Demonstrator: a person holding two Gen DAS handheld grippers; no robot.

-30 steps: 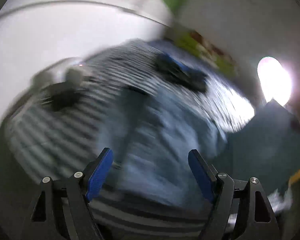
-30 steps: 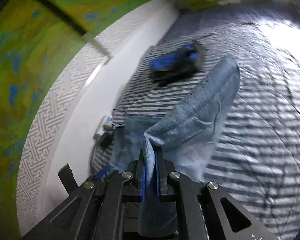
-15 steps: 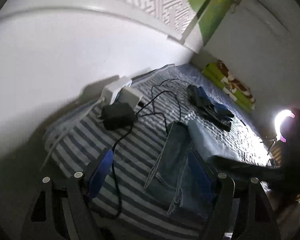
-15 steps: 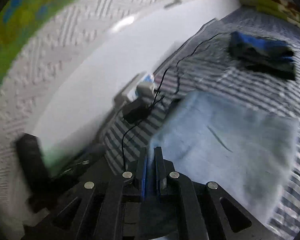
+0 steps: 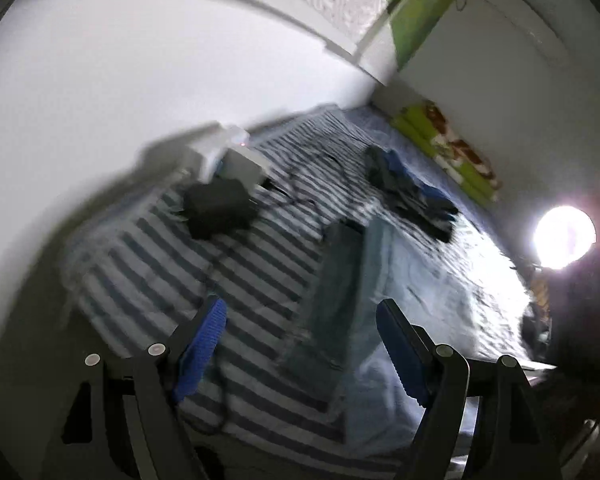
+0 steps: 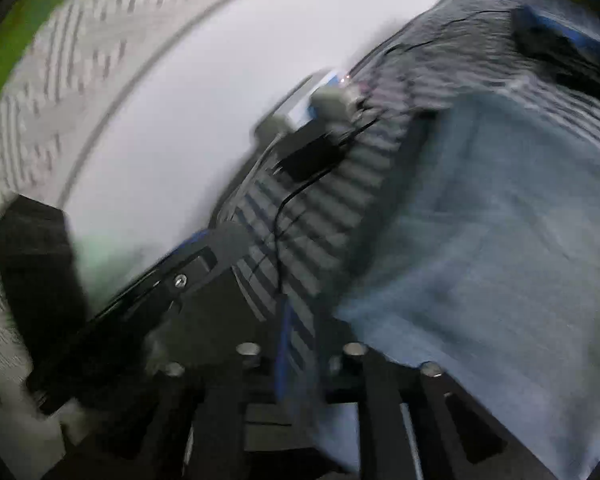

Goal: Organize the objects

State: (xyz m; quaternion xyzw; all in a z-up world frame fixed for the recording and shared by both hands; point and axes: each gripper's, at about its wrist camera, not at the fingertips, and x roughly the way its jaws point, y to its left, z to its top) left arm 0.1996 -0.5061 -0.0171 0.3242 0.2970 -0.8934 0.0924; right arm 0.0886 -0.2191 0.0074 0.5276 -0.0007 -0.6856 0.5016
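Left wrist lamp [image 5: 565, 237], right wrist only jeans [image 6: 500, 248], adapter [image 6: 310, 156].

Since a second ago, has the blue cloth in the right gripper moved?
Yes. The blue cloth was hanging up from the right gripper; now it lies spread on the striped sheet, near the black adapter.

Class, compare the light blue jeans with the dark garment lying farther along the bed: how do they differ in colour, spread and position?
The jeans are pale blue denim; the dark garment is black with blue patches. The jeans are spread broad and flat; the dark garment is bunched into a narrow heap. The jeans lie close before the left gripper; the dark garment lies farther off, nearer the folded green blanket. Both rest on the striped sheet.
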